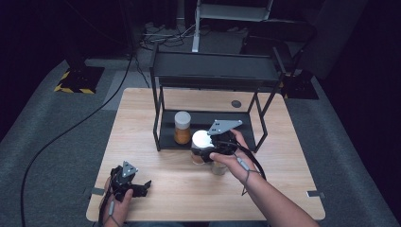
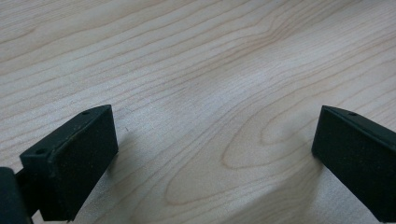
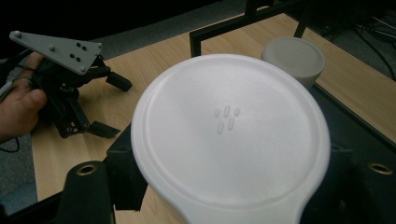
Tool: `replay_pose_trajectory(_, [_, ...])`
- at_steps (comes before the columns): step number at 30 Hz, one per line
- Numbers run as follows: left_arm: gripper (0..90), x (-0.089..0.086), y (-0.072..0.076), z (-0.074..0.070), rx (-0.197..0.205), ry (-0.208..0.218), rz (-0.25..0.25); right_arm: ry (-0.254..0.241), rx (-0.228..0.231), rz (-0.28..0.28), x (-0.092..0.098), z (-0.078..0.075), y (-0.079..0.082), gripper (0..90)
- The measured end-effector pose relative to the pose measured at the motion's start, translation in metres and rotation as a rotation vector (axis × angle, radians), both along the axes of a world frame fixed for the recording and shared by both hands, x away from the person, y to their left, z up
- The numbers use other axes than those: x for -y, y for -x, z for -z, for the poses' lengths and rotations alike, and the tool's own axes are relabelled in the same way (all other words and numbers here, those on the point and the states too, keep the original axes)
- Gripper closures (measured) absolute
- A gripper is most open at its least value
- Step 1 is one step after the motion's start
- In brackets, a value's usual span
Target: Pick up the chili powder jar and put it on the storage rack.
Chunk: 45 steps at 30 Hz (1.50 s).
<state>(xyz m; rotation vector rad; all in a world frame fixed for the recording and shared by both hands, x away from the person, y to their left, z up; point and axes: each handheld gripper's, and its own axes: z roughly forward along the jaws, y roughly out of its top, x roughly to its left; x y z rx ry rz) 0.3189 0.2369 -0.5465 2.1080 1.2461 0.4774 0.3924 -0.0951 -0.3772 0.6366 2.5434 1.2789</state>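
From above, the right tool is clenched on a white-lidded jar at the front edge of the rack's lower shelf, near the middle of the bench. A second jar, with amber contents and a pale lid, stands on that shelf just left of and behind the held one. A small clear jar sits on the bench right under the right hand, touching or almost touching it. The rack's front left post rises close to the jars' left. The left tool rests at the bench's near left corner, well apart, released.

In the left gripper view, the two black jaws stand wide apart over bare wood of the bench, nothing between them.

In the right gripper view, the jar's white lid sits between the jaws, gripped at the sides. The second jar's lid lies just beyond it, and a rack post stands behind. The left tool lies farther off on the bench.
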Motion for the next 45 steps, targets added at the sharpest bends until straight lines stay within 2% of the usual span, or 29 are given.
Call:
replay_pose_trajectory(15, [0.0, 0.0, 0.0, 0.0, 0.0, 0.0, 0.0, 0.019, -0.003, 0.022, -0.008, -0.002, -0.023, 30.9])
replay_pose_trajectory(30, [0.0, 0.0, 0.0, 0.0, 0.0, -0.001, -0.001, 0.008, -0.011, 0.055, -0.005, 0.005, -0.054, 30.9])
replay_pose_trajectory(38, [0.0, 0.0, 0.0, 0.0, -0.001, 0.0, -0.002, 0.029, -0.018, 0.074, -0.006, 0.014, -0.073, 30.9])
replay_pose_trajectory(45, [0.0, 0.0, 0.0, 0.0, 0.0, 0.0, -0.003, 0.028, -0.02, 0.086, -0.005, 0.02, -0.088, 30.9])
